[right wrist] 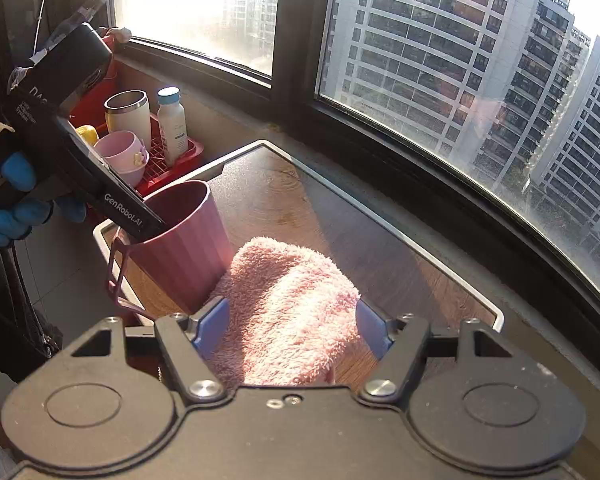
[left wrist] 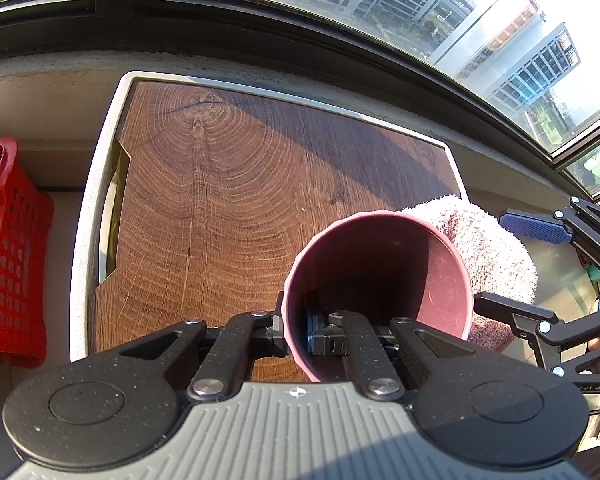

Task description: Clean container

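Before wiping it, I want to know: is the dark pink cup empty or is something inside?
Empty as far as visible. The left wrist view looks into the cup and shows bare inner wall; the bottom is partly hidden.

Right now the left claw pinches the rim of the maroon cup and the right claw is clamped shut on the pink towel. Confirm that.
Not quite. The left claw does pinch the maroon cup by its rim, but the right claw is open: in the right wrist view its blue pads stand either side of the pink towel without squeezing it.

cup (right wrist: 180, 236) on table (right wrist: 400, 256) – towel (right wrist: 288, 308) just beside, right | crate (right wrist: 168, 160) – left, off table
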Demonstrator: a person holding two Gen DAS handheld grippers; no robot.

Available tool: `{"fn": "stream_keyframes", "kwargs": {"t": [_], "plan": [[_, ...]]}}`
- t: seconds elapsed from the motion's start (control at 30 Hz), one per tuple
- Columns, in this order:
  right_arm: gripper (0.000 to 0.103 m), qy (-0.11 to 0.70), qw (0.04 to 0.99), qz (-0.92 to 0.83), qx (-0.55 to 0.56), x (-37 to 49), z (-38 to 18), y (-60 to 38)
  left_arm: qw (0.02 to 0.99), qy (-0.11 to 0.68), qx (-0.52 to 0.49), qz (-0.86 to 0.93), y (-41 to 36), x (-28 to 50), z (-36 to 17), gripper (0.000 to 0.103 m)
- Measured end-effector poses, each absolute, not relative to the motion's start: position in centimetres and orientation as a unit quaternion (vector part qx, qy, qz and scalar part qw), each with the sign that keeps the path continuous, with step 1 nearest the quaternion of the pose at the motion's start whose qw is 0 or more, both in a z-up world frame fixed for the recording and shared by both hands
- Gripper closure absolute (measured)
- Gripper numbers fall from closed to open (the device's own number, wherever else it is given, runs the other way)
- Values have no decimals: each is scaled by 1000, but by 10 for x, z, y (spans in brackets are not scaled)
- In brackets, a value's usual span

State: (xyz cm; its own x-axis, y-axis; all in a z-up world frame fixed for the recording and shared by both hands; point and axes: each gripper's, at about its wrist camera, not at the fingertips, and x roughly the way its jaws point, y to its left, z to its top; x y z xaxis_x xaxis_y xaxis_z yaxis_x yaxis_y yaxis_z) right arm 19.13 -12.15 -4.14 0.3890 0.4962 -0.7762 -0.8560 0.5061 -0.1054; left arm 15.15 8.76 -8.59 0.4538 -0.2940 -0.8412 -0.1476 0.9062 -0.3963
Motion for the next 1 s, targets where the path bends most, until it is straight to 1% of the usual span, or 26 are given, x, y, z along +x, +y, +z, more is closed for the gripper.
{"fn": "stream_keyframes", "kwargs": {"t": [0.07, 0.13, 0.4, 0.5, 0.57, 0.63, 0.67, 0.7, 0.73, 0.8, 0.83, 0.87, 0.97, 1.0], "plan": [[33, 355, 794, 409, -275, 199, -54, -116, 825, 520, -214, -44, 88, 152, -86, 96], [33, 372, 796, 395, -268, 212, -68, -115, 825, 521, -216, -44, 88, 153, -87, 96], [31, 474, 775, 393, -140, 247, -108, -125, 823, 521, -221, -46, 90, 154, -89, 96], [29, 487, 766, 400, -125, 245, -117, -124, 822, 527, -210, -41, 90, 155, -91, 96], [30, 476, 766, 404, -150, 236, -117, -117, 820, 531, -210, -39, 90, 155, -94, 96], [35, 475, 764, 405, -161, 231, -115, -112, 820, 532, -210, -37, 91, 155, -94, 96], [45, 475, 764, 407, -162, 230, -113, -111, 820, 531, -211, -36, 92, 155, -94, 96], [51, 472, 766, 404, -165, 228, -110, -110, 821, 529, -211, -36, 92, 155, -94, 96], [54, 468, 769, 401, -169, 226, -107, -110, 821, 529, -212, -35, 93, 155, -94, 96], [64, 462, 777, 392, -172, 221, -100, -111, 819, 529, -218, -34, 95, 155, -94, 96], [66, 460, 780, 389, -171, 220, -97, -112, 819, 529, -219, -33, 95, 155, -94, 96], [71, 456, 785, 384, -169, 218, -91, -116, 819, 529, -220, -31, 96, 154, -94, 96], [85, 452, 793, 378, -153, 215, -74, -125, 818, 528, -227, -28, 98, 154, -94, 96], [87, 450, 797, 377, -143, 214, -67, -126, 817, 528, -229, -27, 99, 154, -94, 96]]}}
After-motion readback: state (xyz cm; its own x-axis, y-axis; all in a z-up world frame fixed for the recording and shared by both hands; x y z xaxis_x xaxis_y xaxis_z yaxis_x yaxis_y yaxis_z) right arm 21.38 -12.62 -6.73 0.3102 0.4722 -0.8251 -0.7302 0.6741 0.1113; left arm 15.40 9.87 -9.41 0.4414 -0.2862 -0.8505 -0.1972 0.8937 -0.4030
